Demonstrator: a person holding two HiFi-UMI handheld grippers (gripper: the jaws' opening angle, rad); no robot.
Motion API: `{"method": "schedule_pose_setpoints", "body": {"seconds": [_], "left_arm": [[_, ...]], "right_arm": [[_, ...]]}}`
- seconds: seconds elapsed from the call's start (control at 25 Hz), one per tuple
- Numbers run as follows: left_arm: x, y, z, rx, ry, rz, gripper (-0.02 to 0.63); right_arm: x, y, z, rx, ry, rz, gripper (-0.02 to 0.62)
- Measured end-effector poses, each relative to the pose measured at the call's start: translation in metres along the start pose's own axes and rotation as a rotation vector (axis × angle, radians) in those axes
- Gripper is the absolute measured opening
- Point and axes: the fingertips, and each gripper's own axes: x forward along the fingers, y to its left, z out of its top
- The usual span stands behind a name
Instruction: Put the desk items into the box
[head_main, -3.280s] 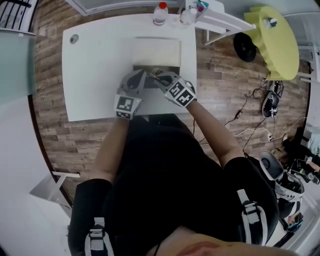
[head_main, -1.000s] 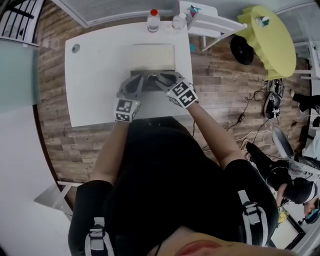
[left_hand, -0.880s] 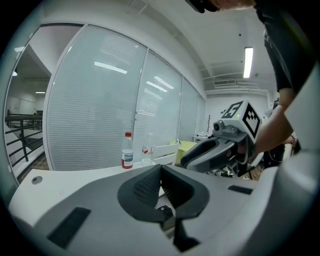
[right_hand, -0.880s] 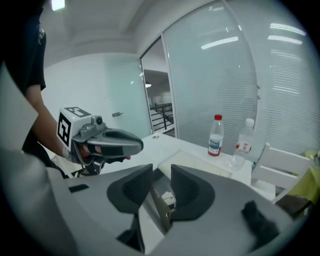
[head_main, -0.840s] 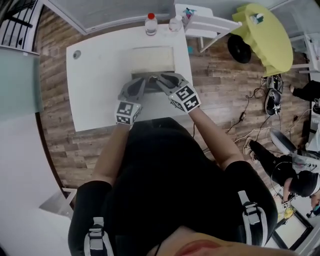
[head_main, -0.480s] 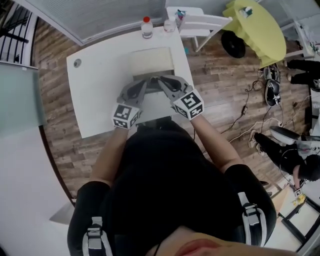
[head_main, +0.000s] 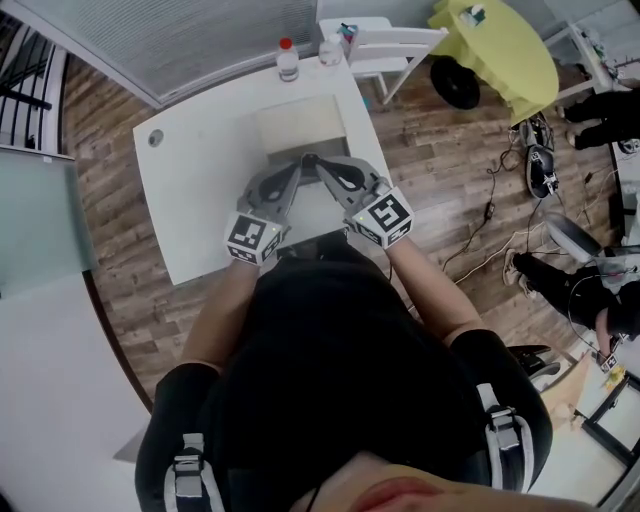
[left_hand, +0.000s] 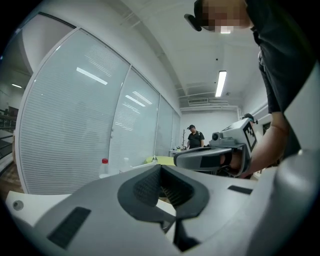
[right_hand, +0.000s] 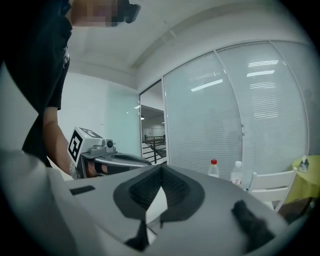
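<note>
white desk (head_main: 190, 190) with a cream box (head_main: 300, 120) at its far middle. left gripper (head_main: 297, 163) and right gripper (head_main: 310, 160) meet tip to tip at the box's near edge. left jaws pressed together on nothing. right jaws closing down tip to tip, nothing between them either. only loose items seen are two bottles (head_main: 287, 60) at the far edge, well apart from both grippers. looks like a between-picks step; next move calls for spreading a jaw and reaching far for a bottle.

A pale cream rectangular box (head_main: 302, 122) is lying flat on the white desk (head_main: 200, 170), toward its far right part, long sides running left to right, its top showing as one plain surface.
</note>
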Motion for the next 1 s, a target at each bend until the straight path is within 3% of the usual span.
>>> {"method": "schedule_pose_setpoints", "body": {"seconds": [1.0], "left_arm": [[0.0011, 0.0035, -0.0047, 0.007, 0.016, -0.012, 0.012]], "right_arm": [[-0.0008, 0.0022, -0.0038, -0.027, 0.031, -0.017, 0.015]]}}
